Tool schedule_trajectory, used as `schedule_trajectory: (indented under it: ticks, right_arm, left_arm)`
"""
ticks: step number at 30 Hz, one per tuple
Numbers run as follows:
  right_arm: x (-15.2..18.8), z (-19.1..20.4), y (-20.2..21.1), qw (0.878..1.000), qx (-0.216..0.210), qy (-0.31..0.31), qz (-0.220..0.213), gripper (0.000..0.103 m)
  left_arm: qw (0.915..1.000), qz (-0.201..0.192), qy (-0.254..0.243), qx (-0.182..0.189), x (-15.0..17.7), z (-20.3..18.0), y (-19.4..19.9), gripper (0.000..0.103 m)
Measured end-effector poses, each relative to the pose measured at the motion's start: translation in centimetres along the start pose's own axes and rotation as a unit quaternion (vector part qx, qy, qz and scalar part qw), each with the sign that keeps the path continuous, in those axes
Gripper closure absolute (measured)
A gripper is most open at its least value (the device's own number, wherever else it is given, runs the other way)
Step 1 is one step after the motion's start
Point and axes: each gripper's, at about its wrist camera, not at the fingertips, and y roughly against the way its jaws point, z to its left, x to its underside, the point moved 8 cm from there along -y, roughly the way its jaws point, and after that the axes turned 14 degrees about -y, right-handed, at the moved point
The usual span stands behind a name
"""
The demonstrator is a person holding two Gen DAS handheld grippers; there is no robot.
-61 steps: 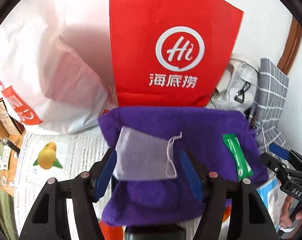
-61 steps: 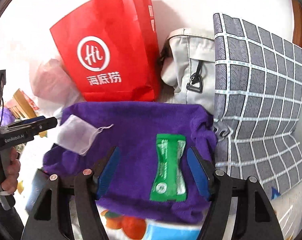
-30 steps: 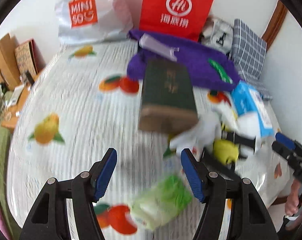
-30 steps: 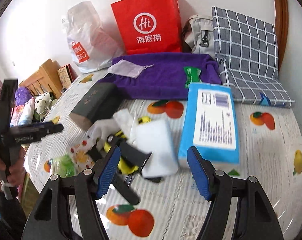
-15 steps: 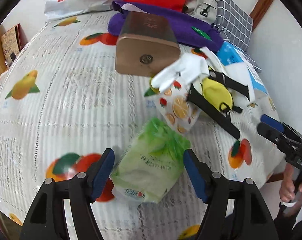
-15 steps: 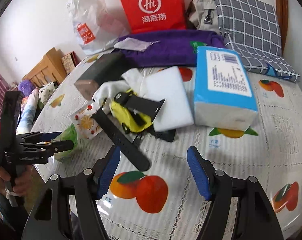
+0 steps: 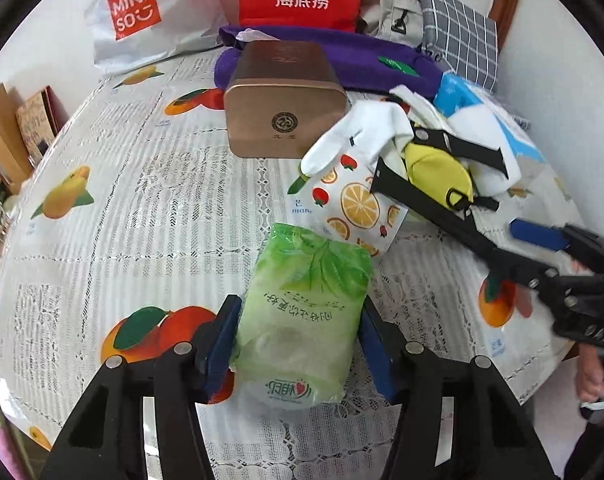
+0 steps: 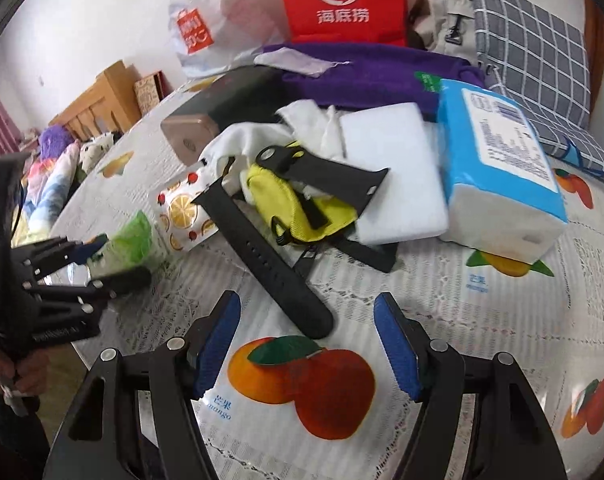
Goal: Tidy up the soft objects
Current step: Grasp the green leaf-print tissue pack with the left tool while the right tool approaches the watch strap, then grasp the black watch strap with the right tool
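A green tissue pack lies on the fruit-print tablecloth. My left gripper straddles it. The jaws are closing, and both blue pads touch the pack's sides. The right wrist view shows the same pack held by the left gripper at the left. My right gripper hangs open over the cloth with nothing between its fingers. The end of a black strap lies just ahead of it. Behind the strap are a yellow pouch, a white foam block and a blue tissue pack.
A brown box, a white glove and a fruit-print pouch lie behind the green pack. At the back are a purple towel, a red paper bag, a white Miniso bag and a checked cushion.
My left gripper has come down over the green pack and its jaws have narrowed onto it. My right gripper has sunk closer to the tablecloth, nearer the black strap.
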Motion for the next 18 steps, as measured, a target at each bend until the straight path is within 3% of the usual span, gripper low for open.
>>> schedule_trajectory:
  ticks: [2, 6, 12, 18]
  right_arm:
    - [0.1, 0.5, -0.3, 1.0, -0.002, 0.006, -0.001, 0.042]
    - [0.2, 2.3, -0.6, 0.999, -0.017, 0.028, -0.003, 0.044]
    - [0.2, 4.6, -1.8, 0.997, 0.004, 0.079, -0.014, 0.057]
    - [-0.4, 5.2, -3.4, 0.99, 0.065, 0.118, -0.032, 0.085]
  left_arm:
    - [1.0, 0.0, 0.005, -0.004, 0.2, 0.7, 0.1, 0.048]
    - [0.9997, -0.002, 0.024, -0.002, 0.5, 1.9, 0.2, 0.048]
    - [0.9987, -0.009, 0.048, 0.015, 0.9, 3.1, 0.4, 0.048]
    - [0.9985, -0.014, 0.049, 0.021, 0.9, 3.1, 0.4, 0.048]
